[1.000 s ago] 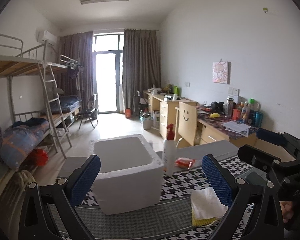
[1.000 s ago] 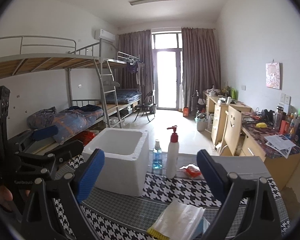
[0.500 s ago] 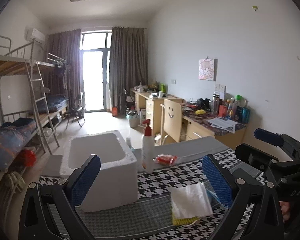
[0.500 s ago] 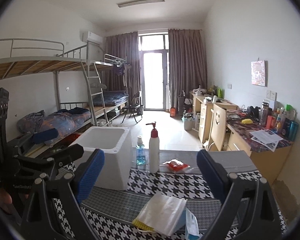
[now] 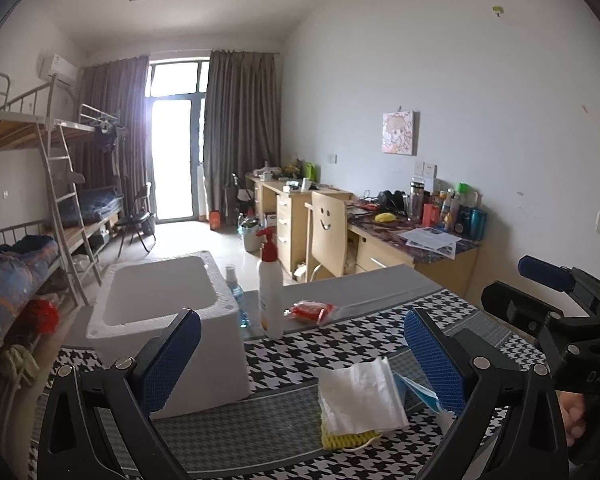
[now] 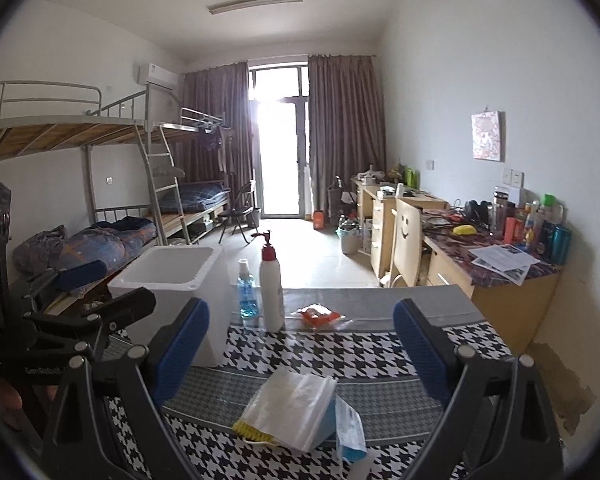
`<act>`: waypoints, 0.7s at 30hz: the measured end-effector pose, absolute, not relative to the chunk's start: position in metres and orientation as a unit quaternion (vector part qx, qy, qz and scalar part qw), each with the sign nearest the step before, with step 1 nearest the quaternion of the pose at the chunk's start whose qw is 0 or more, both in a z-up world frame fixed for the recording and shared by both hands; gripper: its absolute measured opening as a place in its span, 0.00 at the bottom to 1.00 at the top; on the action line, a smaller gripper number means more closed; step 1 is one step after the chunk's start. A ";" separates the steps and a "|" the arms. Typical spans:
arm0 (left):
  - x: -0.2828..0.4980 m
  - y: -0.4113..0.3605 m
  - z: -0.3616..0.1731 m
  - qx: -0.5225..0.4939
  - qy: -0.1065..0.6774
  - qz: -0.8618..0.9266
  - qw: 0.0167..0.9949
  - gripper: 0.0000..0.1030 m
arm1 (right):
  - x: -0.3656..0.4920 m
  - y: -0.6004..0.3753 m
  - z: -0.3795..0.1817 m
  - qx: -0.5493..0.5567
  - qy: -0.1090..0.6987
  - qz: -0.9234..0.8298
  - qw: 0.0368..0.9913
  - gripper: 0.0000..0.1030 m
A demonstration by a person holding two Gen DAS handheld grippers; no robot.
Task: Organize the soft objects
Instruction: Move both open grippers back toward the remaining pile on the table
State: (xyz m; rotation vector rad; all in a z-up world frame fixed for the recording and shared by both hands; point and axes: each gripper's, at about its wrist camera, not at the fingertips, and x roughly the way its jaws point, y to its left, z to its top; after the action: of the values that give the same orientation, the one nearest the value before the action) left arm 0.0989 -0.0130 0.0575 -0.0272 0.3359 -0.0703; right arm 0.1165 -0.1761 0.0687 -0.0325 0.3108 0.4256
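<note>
A clear plastic bag (image 5: pixel 360 398) (image 6: pixel 296 408) lies on a yellow sponge (image 5: pixel 346 438) (image 6: pixel 250 432) near the front of the houndstooth table, beside a blue-white packet (image 6: pixel 350 430) (image 5: pixel 418 394). A white foam box (image 5: pixel 160 312) (image 6: pixel 172 276), open at the top, stands at the left. My left gripper (image 5: pixel 302 364) is open and empty above the table, the pile just inside its right finger. My right gripper (image 6: pixel 302 352) is open and empty, hovering over the pile.
A white pump bottle (image 5: pixel 271 286) (image 6: pixel 271 284), a small blue sanitizer bottle (image 6: pixel 247 290) and a red snack packet (image 5: pixel 310 312) (image 6: pixel 320 316) stand behind the pile. Bunk beds are at the left, desks and a chair (image 5: pixel 328 232) at the right.
Both grippers have swung to the right; the foam box and bottles shifted left in view and the pile came more between the fingers. Both stayed open.
</note>
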 end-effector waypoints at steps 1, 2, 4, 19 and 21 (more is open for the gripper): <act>0.099 -0.014 0.057 -0.012 0.168 -0.037 0.985 0.99 | 0.117 -0.177 0.068 -0.016 0.155 0.208 0.966 0.93; 0.099 -0.015 0.056 -0.011 0.168 -0.039 0.985 0.99 | 0.117 -0.178 0.067 -0.015 0.156 0.207 0.966 0.93; 0.099 -0.016 0.055 -0.012 0.169 -0.042 0.985 0.99 | 0.116 -0.181 0.066 -0.013 0.157 0.204 0.966 0.93; 0.118 -0.037 0.031 -0.015 0.197 -0.068 0.978 0.99 | 0.116 -0.201 0.051 -0.012 0.167 0.166 0.972 0.93; 0.120 -0.039 0.026 -0.013 0.200 -0.070 0.977 0.99 | 0.118 -0.203 0.047 -0.012 0.171 0.161 0.972 0.93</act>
State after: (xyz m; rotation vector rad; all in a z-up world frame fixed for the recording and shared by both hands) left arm 0.1198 -0.0392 0.0263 -0.0259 0.4026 -0.1417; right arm 0.1176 -0.2026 0.0471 -0.0238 0.3459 0.3254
